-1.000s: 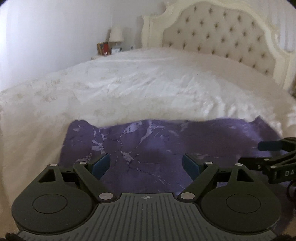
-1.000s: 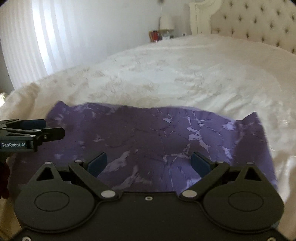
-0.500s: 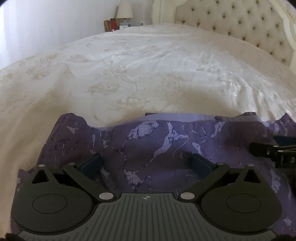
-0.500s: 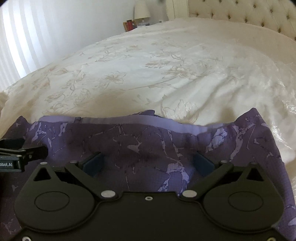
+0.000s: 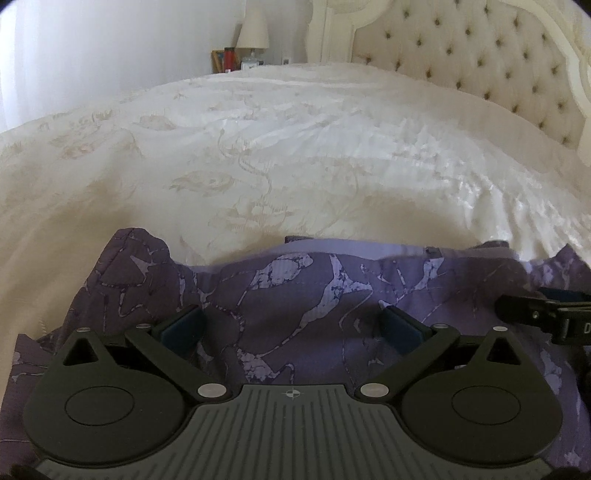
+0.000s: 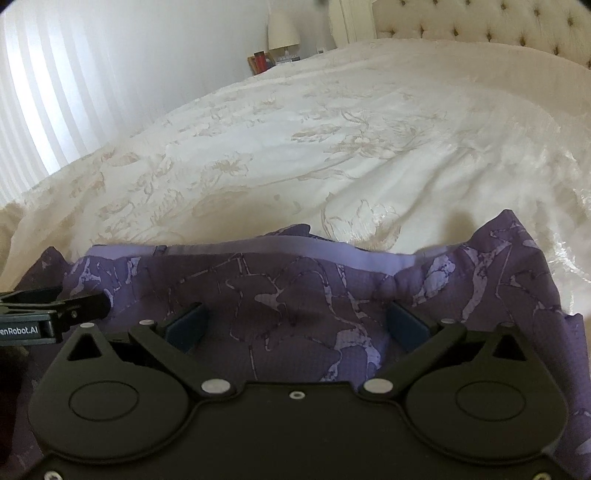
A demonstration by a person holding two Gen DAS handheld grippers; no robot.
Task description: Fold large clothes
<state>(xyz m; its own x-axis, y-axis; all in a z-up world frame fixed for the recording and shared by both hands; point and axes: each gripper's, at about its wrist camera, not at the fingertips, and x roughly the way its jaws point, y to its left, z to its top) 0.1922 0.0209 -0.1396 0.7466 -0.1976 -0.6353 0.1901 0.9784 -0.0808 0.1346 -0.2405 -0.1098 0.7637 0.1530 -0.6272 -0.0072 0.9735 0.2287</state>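
Note:
A purple marbled garment lies on the cream bedspread, with a pale lilac edge along its far side; it also shows in the right wrist view. My left gripper is open, low over the garment's left half, fingers apart with cloth between them but not pinched. My right gripper is open over the right half, likewise empty. Each gripper's tip shows in the other's view: the right gripper's tip and the left gripper's tip.
The tufted headboard stands at the far end. A nightstand with a lamp and small items sits at the back left. A bright curtained window is at the left. The bedspread stretches beyond the garment.
Both grippers have dropped lower and moved forward over the garment, so its far edge sits closer. Both stay open.

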